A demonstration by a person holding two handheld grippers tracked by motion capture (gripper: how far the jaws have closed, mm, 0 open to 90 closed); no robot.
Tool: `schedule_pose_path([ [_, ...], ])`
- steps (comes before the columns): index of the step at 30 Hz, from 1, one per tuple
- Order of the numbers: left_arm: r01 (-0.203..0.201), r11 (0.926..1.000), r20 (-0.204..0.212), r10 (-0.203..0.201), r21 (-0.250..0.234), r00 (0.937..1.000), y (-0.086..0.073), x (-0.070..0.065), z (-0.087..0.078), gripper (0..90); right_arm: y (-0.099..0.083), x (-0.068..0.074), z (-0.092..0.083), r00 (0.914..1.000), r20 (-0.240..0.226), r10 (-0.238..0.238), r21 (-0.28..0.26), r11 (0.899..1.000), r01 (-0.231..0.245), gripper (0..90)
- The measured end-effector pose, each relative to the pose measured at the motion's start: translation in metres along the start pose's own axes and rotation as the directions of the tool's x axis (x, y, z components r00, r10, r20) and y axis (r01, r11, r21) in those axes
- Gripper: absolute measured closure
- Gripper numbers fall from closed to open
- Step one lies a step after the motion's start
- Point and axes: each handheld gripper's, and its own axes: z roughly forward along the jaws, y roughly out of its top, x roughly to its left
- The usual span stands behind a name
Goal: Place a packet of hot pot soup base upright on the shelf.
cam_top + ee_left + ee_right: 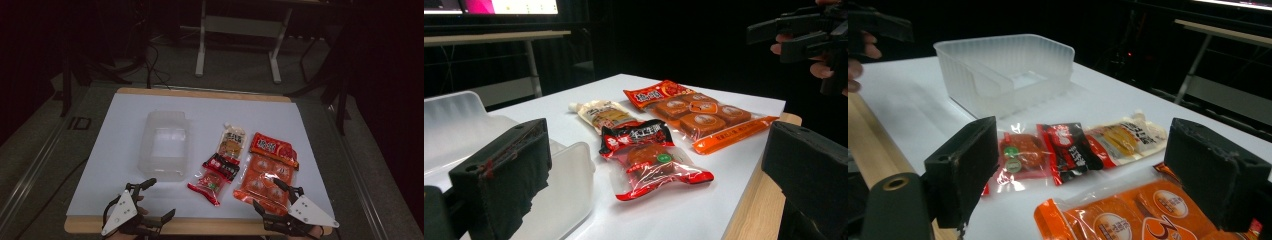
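Left gripper (pixel 159 199): hovered at the counter's near edge, jaws spread wide, nothing between them.
Right gripper (pixel 266 194): hung over the near end of the orange pack, jaws spread, pinching nothing.
Orange pack (pixel 266 167): lay flat on the right of the counter (pixel 120 150), just beside the red pack.
Red pack (pixel 214 178): lay flat near the middle front, its far end touching the pouch.
Pouch (pixel 232 140): lay beyond the red pack.
Tub (pixel 165 144): stood open on the left of the packs.
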Motion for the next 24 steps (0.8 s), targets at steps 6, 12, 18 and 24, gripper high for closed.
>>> schedule_pose_path([
  [6,-0.012,0.9999,-0.003,0.012,-0.008,0.9999,0.001,-0.001,-0.001,0.1,0.000,0.001,0.001,0.9990,-0.045,-0.001,0.003,1.000,0.001,11.2],
  [12,0.004,0.9989,0.000,-0.004,-0.047,1.0000,0.002,0.000,-0.004,0.1,0.001,0.002,0.001,0.9960,-0.088,0.011,-0.008,1.000,-0.012,11.1],
  [18,0.002,0.9973,0.009,-0.002,-0.074,1.0000,0.003,-0.002,-0.005,0.1,0.009,0.006,-0.006,0.9955,-0.095,0.011,-0.054,0.998,-0.016,11.1],
  [24,-0.004,0.9977,0.012,0.004,-0.067,0.9999,0.003,-0.002,-0.004,0.1,0.026,0.006,-0.013,0.9977,-0.063,-0.025,-0.081,0.997,0.020,11.1],
])
